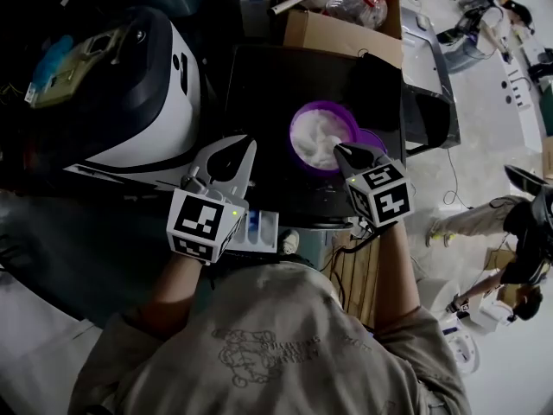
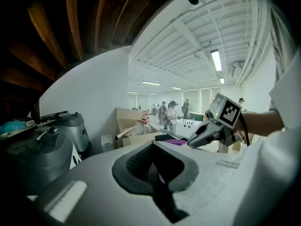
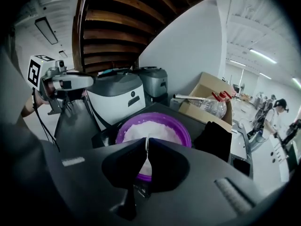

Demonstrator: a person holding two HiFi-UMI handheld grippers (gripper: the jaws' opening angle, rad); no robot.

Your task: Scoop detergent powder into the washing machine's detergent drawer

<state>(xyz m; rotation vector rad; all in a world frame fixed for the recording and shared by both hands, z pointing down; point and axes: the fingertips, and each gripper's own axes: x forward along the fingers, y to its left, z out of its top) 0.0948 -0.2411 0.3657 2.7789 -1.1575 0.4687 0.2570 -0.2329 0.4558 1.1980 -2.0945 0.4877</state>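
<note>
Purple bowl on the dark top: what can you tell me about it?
The purple bowl is round, plastic-looking, upright and nearly full of white powder. It sits on a dark flat top, near a cardboard box. The right gripper, shut on a thin white piece, hangs over its rim.

purple bowl (image 1: 302, 115) of white powder (image 1: 321, 138), on a dark top (image 1: 259, 85). right gripper (image 1: 343, 151): tip at the bowl's near right rim. left gripper (image 1: 248, 145): left of the bowl, jaw tips together. white-and-black appliance (image 1: 147, 93): farther left. cardboard box (image 1: 341, 33) holding a plastic bottle (image 1: 361, 0): beyond the bowl.
</note>
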